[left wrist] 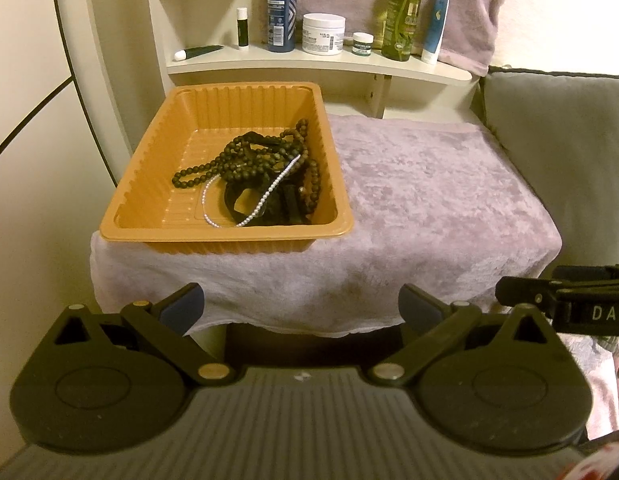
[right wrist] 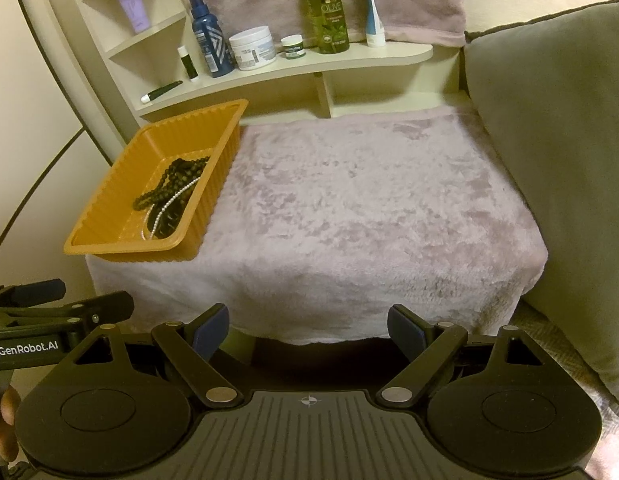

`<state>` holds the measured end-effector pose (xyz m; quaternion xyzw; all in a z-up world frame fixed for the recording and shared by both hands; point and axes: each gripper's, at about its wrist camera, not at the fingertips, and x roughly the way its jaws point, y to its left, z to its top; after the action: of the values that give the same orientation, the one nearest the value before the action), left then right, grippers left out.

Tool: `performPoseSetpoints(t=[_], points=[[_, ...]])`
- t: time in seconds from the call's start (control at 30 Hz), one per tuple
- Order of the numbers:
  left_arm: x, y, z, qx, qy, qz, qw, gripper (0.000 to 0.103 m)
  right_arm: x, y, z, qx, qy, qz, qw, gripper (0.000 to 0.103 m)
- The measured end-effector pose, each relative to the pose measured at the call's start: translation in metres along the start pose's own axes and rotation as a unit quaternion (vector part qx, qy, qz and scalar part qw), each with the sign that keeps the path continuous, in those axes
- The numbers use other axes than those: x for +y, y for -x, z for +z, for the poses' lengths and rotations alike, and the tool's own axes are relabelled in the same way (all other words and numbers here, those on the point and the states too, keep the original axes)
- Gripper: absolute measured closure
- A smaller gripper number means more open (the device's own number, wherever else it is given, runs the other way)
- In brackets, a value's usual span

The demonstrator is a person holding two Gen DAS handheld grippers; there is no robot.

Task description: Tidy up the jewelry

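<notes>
The beads [left wrist: 249,160] and pearls [left wrist: 269,192] lie tangled in the orange tray [left wrist: 149,184] on the bench. The tray sits ahead and left of both tools. The left tool [left wrist: 301,308] is nearer. Both it and the right tool [right wrist: 309,324] are spread wide, holding nothing.

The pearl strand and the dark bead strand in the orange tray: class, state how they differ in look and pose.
The pearl strand is white with tiny beads; the dark bead strand is olive-black with larger beads. The pearl strand runs as a thin loop across the pile; the dark bead strand is bunched in several coils, one end trailing left. Both lie tangled together in the orange tray, untouched by either gripper.
</notes>
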<state>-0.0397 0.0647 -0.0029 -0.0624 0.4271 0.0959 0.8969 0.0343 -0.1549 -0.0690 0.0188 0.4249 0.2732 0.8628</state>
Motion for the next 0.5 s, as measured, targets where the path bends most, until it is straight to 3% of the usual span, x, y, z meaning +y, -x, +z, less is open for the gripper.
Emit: performPoseSetpoints(t=[0.5], points=[[-0.0015, 0.0008, -0.0010, -0.002, -0.001, -0.003, 1.0000, 0.000, 0.0007, 0.0014, -0.0012, -0.005, -0.004, -0.002, 1.000, 0.017]])
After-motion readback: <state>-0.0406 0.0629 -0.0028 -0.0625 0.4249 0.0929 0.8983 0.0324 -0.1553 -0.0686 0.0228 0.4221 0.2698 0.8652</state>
